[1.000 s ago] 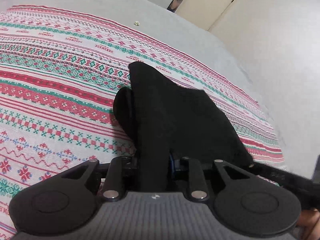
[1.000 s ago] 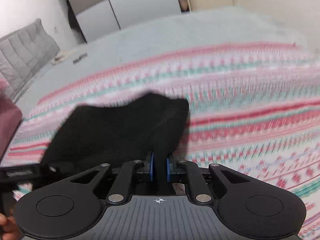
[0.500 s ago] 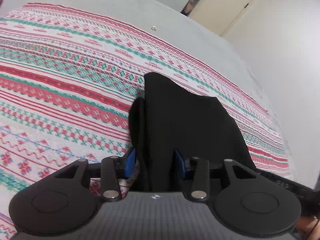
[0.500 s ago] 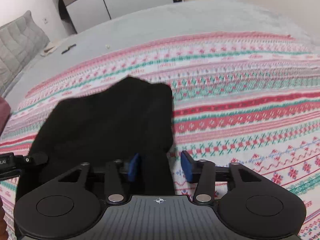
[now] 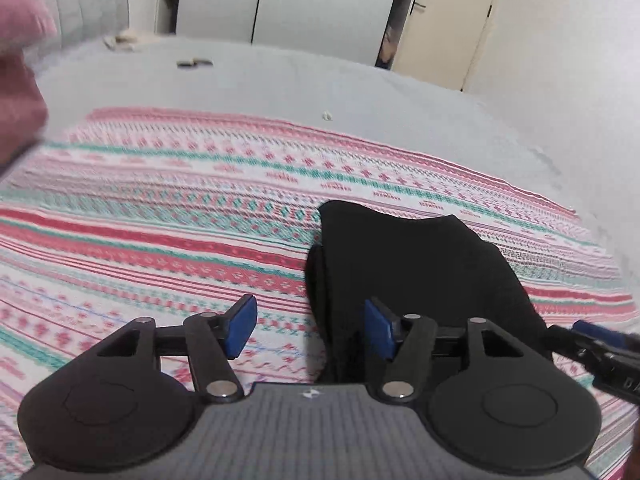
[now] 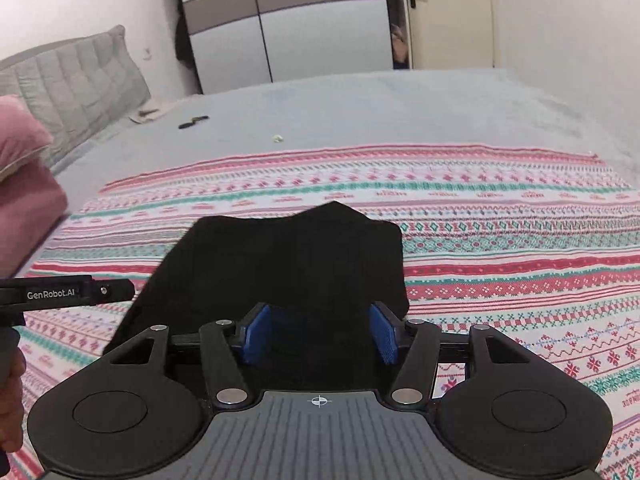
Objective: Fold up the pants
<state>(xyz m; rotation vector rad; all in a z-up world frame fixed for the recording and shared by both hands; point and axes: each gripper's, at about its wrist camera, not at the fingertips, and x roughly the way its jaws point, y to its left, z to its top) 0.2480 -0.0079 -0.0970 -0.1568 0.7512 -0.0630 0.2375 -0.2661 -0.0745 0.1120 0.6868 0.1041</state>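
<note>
The black pants (image 5: 420, 272) lie folded in a compact pile on the striped patterned blanket (image 5: 160, 240). My left gripper (image 5: 310, 332) hovers at the pile's near left edge with its jaws opening. That edge lies below the gap and neither blue pad touches it. In the right wrist view the pants (image 6: 288, 256) fill the middle. My right gripper (image 6: 320, 334) hangs over their near edge with its jaws opening, and the cloth lies under the gap, free of the pads. The left gripper (image 6: 68, 292) shows at the left, held by a hand (image 6: 8, 400).
The blanket (image 6: 500, 248) covers the near part of a grey bed (image 6: 360, 112). A pink pillow (image 6: 20, 168) and a padded headboard (image 6: 80, 80) stand at the left. Small dark and pale bits (image 6: 193, 121) lie on the far bedding. A wardrobe (image 6: 288, 20) and a door (image 6: 448, 12) stand behind.
Both grippers were shut on the pants' near edge a second ago. They have let go, spread their jaws and risen back, and the pants now rest on the blanket.
</note>
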